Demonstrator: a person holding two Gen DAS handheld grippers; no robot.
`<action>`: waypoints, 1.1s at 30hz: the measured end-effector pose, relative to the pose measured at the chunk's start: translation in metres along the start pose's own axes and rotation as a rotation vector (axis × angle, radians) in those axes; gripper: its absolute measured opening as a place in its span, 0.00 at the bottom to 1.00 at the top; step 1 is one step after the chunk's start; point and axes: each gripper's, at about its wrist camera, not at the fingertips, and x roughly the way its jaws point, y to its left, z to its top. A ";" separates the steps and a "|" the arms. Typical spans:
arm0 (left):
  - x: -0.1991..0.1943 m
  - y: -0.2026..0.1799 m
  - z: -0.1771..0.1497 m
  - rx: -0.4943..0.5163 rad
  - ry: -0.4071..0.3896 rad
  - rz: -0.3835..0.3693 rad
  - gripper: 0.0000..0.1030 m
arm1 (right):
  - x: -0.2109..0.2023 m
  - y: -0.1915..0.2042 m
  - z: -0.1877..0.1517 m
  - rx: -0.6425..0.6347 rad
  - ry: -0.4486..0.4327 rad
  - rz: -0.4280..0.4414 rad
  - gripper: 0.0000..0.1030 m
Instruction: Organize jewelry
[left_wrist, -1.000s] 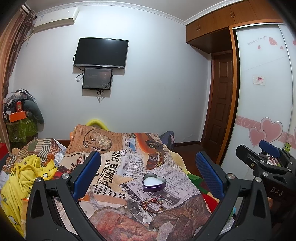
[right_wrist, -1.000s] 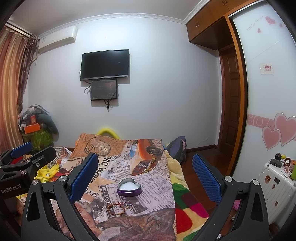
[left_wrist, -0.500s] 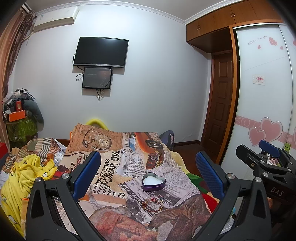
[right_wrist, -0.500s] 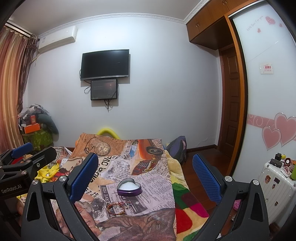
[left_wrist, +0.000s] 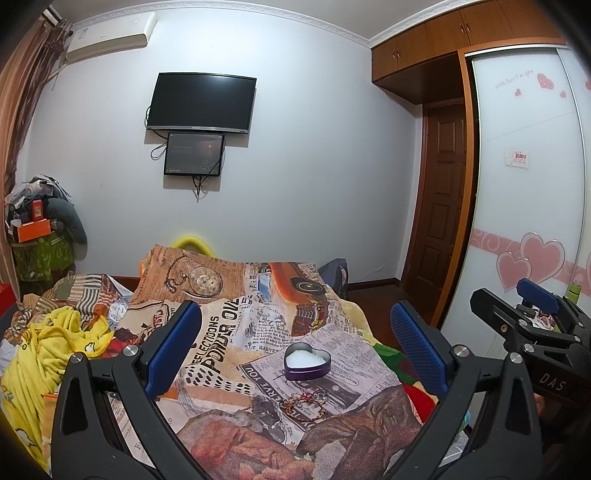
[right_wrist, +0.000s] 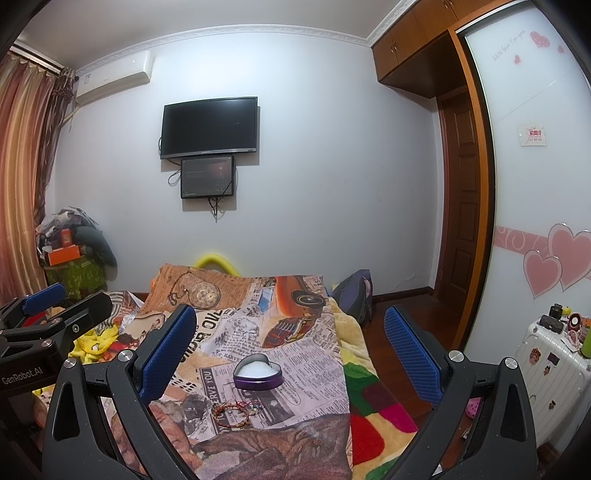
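Holding both tools level over the bed — nothing has shifted in the last second, so sorting hasn't begun; left gripper (left_wrist: 295, 345) and right gripper (right_wrist: 290, 341) spread wide, empty; bracelets (right_wrist: 236, 409) on the blanket (left_wrist: 229, 332) just beside the heart tin (right_wrist: 258, 373)

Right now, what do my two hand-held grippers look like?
Both match: the left hand-held gripper and right hand-held gripper have black angular frames with silver screws and blue textured finger pads. White lettering reads "GenRobot.AI" on the left, "DAS" on the right.
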 end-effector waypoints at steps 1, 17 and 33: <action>0.000 0.000 0.000 -0.001 0.000 -0.001 1.00 | 0.000 0.000 0.000 0.000 0.000 0.000 0.98; 0.014 0.005 -0.007 -0.005 0.036 0.001 1.00 | 0.011 0.001 -0.007 0.001 0.042 0.002 0.98; 0.103 0.030 -0.043 -0.002 0.253 0.074 1.00 | 0.069 -0.014 -0.032 0.030 0.232 -0.028 0.98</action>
